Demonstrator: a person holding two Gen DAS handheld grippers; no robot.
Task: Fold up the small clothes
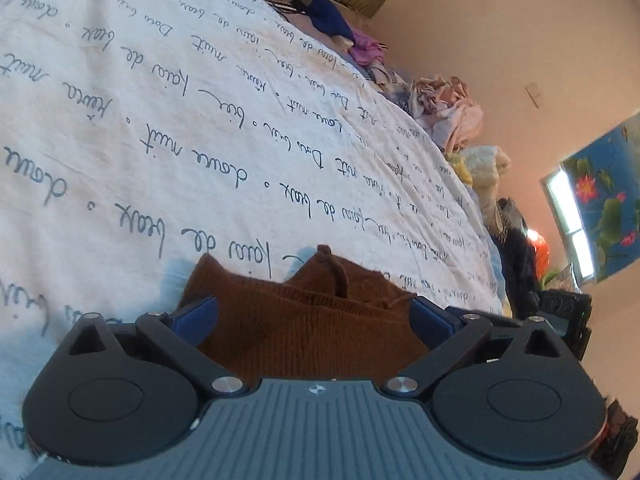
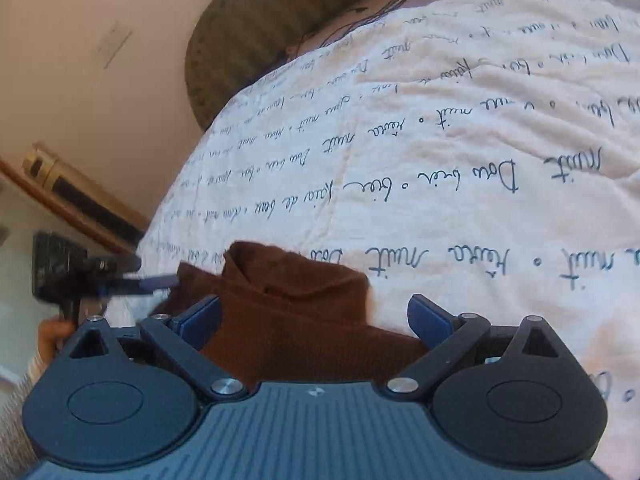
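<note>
Your left gripper [image 1: 314, 312] and right gripper [image 2: 316, 316] both sit spread wide, the brown knit garment [image 1: 304, 320] lying between their fingers on the bed [image 1: 160, 120].

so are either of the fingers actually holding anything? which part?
Neither. The left gripper and right gripper are both open, fingers spread either side of the brown knit garment on the bed sheet, not closed on it.

my left gripper [image 1: 314, 312]: blue fingers [image 1: 196, 320], black linkage arms, silver screws, grey ribbed body. right gripper [image 2: 316, 316]: same build. bare skin on hand [image 2: 54, 338].
</note>
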